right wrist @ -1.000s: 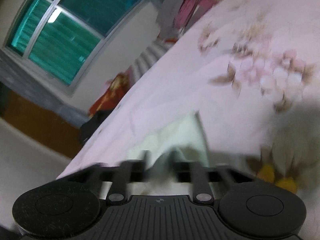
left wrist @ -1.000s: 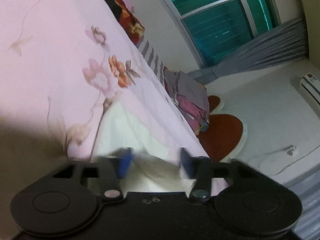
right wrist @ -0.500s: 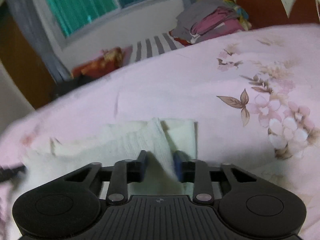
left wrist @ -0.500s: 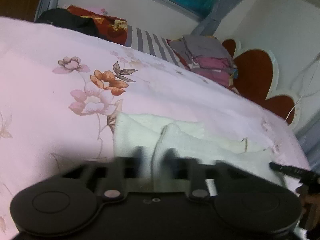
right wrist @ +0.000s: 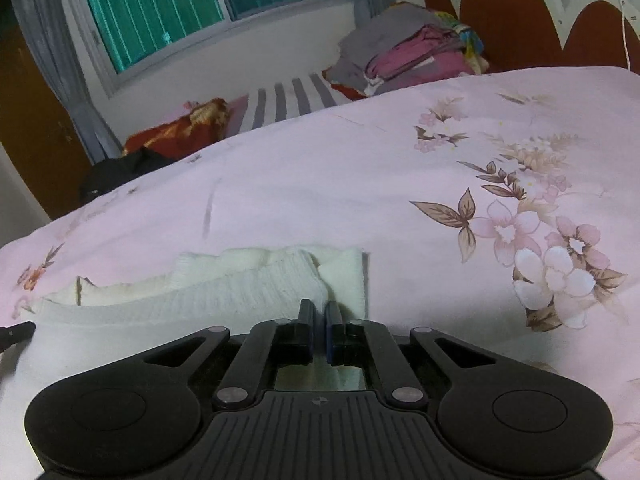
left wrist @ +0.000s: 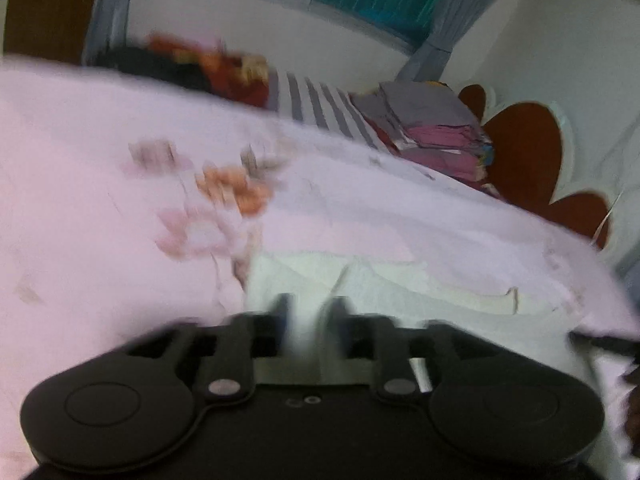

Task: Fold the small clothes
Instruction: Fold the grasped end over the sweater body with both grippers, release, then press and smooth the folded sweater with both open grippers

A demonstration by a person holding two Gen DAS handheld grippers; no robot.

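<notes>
A cream garment is spread on the pink floral bedspread, close to the bed's near edge. Its right end is pinched in the closing right gripper — a raised ridge of knit runs from those fingers, ready to be carried over. The left gripper is opening, with cloth between its fingers; contact is blurred. Bare bedspread beyond is left free for folding; the folded pile sits well apart by the far edge.
</notes>
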